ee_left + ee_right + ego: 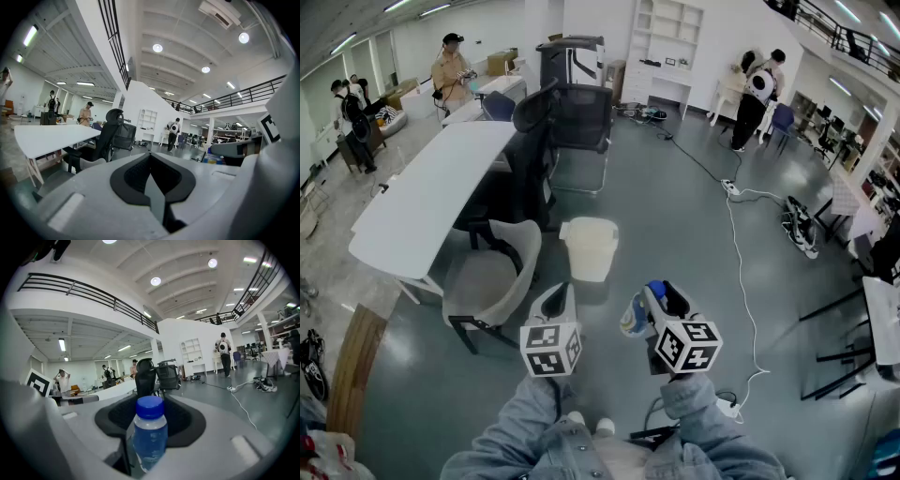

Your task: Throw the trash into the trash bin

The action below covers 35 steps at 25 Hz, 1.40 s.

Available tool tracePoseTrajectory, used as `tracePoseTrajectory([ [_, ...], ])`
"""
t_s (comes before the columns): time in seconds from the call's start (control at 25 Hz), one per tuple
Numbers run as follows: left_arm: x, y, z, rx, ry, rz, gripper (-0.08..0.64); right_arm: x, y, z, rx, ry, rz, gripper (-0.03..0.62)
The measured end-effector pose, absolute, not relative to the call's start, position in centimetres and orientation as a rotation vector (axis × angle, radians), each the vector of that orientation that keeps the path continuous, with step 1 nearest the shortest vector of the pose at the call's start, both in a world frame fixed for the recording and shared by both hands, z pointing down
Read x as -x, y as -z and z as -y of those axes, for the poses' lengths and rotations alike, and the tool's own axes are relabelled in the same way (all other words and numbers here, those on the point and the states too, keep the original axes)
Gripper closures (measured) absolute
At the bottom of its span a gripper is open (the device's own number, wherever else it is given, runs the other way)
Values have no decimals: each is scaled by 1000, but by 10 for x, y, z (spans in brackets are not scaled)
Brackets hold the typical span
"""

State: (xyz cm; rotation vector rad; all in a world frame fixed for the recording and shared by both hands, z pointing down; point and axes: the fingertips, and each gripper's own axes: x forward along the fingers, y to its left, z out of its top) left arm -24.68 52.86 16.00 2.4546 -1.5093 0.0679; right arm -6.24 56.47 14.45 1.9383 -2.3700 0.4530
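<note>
Blue plastic is seen on the cap of a small bottle (150,441), and a blue label is wrapped round its clear body. The bottle is pinched between the two sides of the right claw (664,298). In the right gripper view it is held upright, with the cap on top. In the head view it is held up in the air over the grey floor (675,206).

A cream trash bin (589,251) is set on the floor in front of both claws. Its top is open. The bottle is kept near the bin but not over it: it is a little to the right of the bin and closer to the person.

The left claw (555,298) is pressed together, and nothing is held in it. It is held beside the right claw, a little apart from it, and it is pointed toward the bin.

A beige chair (492,277) is placed just left of the bin. A long white counter (431,197) is seen behind that chair, and black office chairs (572,117) are parked at its far end. A white cable (741,272) is laid across the floor on the right. A few people are seen standing far off in the room. Grey sleeves (525,422) are seen at the bottom of the head view.
</note>
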Motion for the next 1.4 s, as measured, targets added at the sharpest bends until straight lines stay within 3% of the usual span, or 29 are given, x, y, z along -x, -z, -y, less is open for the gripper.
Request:
tracePoseTrajectory([
  [0.68,264,-167,-517,-2464,-62,1472,551,86,-144,-558,-1946,-373,2357,403],
  [1.4,223,-194,-434,-2432,-100,1417,551,35,-164,-478,-2020,-499,2313,403],
])
